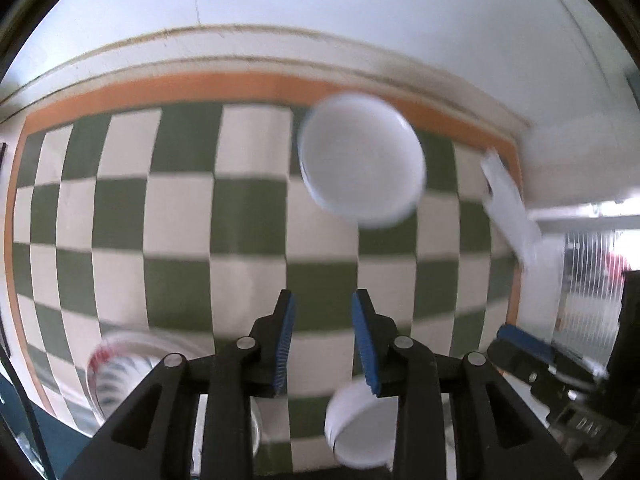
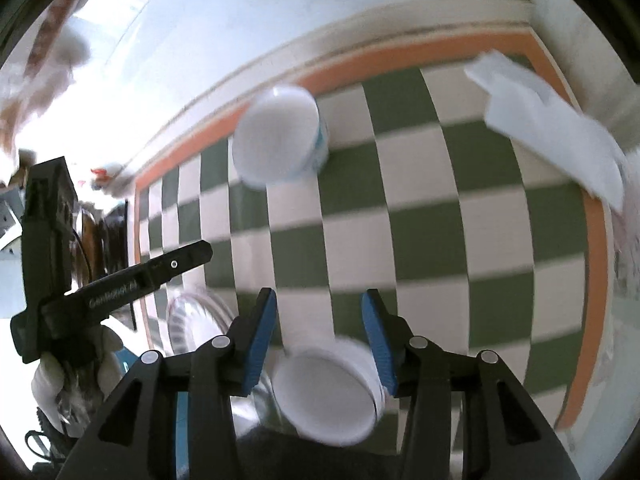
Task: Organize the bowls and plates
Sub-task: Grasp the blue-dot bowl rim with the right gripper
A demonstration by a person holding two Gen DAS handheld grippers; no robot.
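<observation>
Left wrist view, left to right: at lower left, a clear glass dish [image 1: 120, 364] with a red and dark pattern, blurred, resting on the green-and-white checkered cloth [image 1: 180, 220] with its orange border. Mid-frame, the left gripper [image 1: 323, 336], blue pads parted with a plain gap between them, holding nothing. Just under its right pad, a white bowl [image 1: 360, 428] tipped on its side, mouth toward the lower right; contact with the pad impossible to tell. Farther back, right of centre, a larger white bowl [image 1: 360, 164] upright near the cloth's far border. Farther right, a folded white cloth [image 1: 508, 208] at the table edge, and below it the right gripper [image 1: 532, 354] seen from the side, its opening not readable from this angle. Right wrist view, left to right: at far left, the left gripper's black body [image 2: 120, 280], held by a white-gloved hand [image 2: 52, 376]. Next, the clear glass dish [image 2: 196, 324] behind the left pad. Centre, the right gripper [image 2: 319, 336], pads wide apart, gripping nothing; the tipped white bowl [image 2: 328, 392] lying low between them, close against the right pad, mouth toward the camera. Beyond, the larger white bowl [image 2: 280, 136] beside the orange border. At upper right, the folded white cloth [image 2: 548, 120].
</observation>
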